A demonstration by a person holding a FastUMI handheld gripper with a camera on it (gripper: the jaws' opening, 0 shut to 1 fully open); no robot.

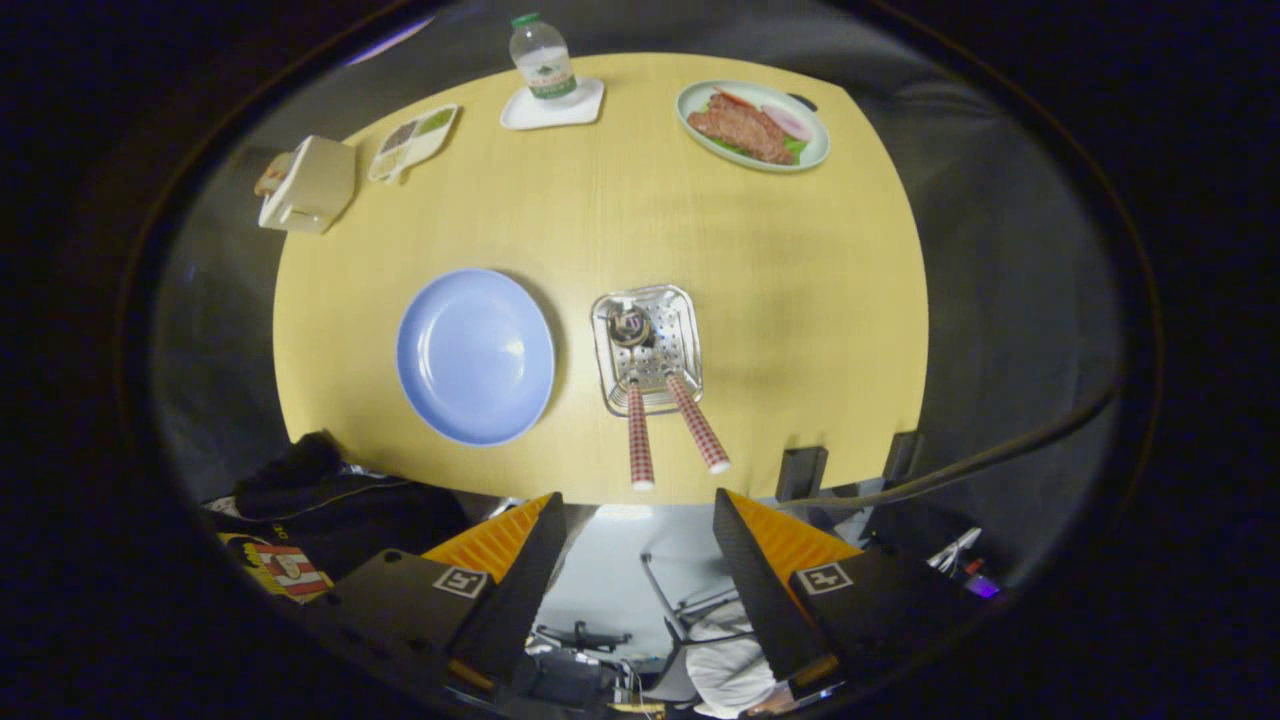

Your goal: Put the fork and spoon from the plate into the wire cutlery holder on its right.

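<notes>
With the fork (639, 432) and spoon (697, 420) already stood in the wire cutlery holder (647, 349) at frame centre, right of the bare blue plate (475, 355), the task is judged done, the tool (640, 560) being held spread, empty, and only withdrawal being called for.

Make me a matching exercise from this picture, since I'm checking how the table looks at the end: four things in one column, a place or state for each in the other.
Things:
1. blue plate
2. two checked handles
3. water bottle
4. claw

Places or states:
A. stands on a white square tray at the far side of the table
B. open, holding nothing, above the table's near edge
C. bare, just left of the wire cutlery holder
D. stick out of the wire cutlery holder, leaning toward the claw

Pairs: 1-C, 2-D, 3-A, 4-B
</notes>
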